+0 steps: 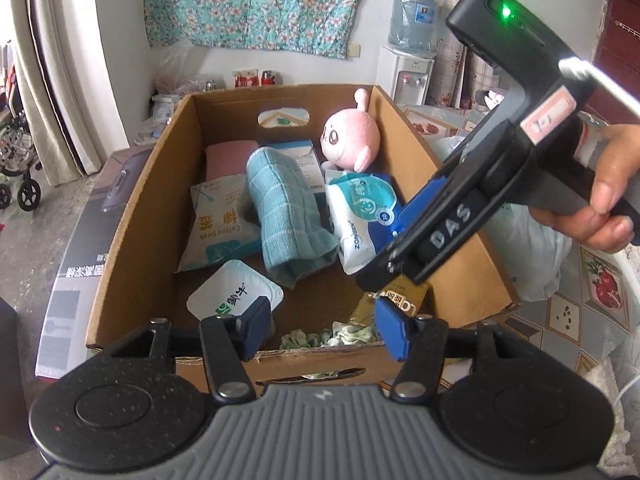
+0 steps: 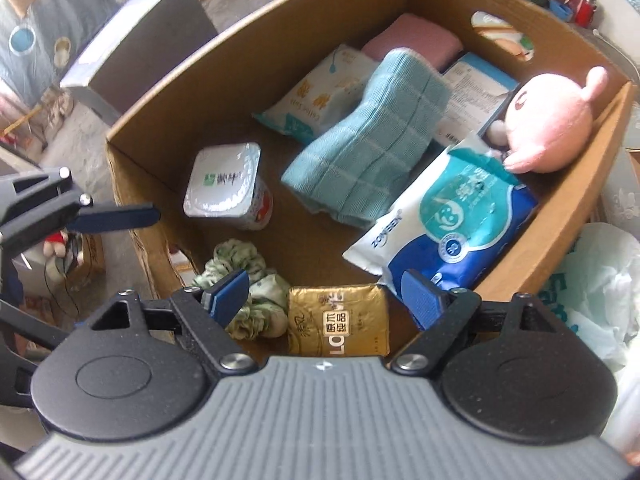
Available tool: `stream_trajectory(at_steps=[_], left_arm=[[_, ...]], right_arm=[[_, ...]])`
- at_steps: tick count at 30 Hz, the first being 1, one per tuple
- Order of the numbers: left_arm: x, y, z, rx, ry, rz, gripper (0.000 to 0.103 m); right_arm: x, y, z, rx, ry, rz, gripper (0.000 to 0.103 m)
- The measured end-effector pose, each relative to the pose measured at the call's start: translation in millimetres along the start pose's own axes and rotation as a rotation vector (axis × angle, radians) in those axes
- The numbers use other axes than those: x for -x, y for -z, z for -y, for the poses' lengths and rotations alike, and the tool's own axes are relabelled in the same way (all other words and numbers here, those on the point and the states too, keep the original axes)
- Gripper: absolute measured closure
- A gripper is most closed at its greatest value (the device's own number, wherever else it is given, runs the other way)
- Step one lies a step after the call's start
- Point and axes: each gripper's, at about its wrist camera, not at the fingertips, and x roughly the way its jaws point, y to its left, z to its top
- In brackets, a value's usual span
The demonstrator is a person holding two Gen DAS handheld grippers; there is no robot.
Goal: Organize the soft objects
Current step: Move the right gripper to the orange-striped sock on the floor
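Observation:
A cardboard box holds a pink plush toy, a folded teal towel, a pink cloth, a green scrunchie, a wipes pack, a cotton swab pack, a yogurt cup and a gold packet. My left gripper is open and empty over the box's near edge. My right gripper is open and empty, low inside the box above the gold packet, with the scrunchie beside its left finger. The right gripper's body reaches in from the right.
A white plastic bag lies right of the box on a patterned tablecloth. A grey printed carton sits left of the box. A water dispenser stands at the back wall. The left gripper's fingers show at the box's left wall.

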Motion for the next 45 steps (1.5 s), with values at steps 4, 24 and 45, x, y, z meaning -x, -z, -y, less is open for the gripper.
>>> stream_trajectory(at_steps=[4,24,45], left_arm=[[10,-1,6,-0.007,-0.028,0.055,0.039],[-11,-41,196,-0.181,0.214,0.243,0.036],[-176,-46,380,-0.597,0.166,0.111,0.039]], right_arm=[[30,8,12,-0.046,-0.015,0.101,0.02],[206,241,170,-0.492,0.276,0.429,0.019],[112,300,345,-0.939,0.197,0.234,0.023]])
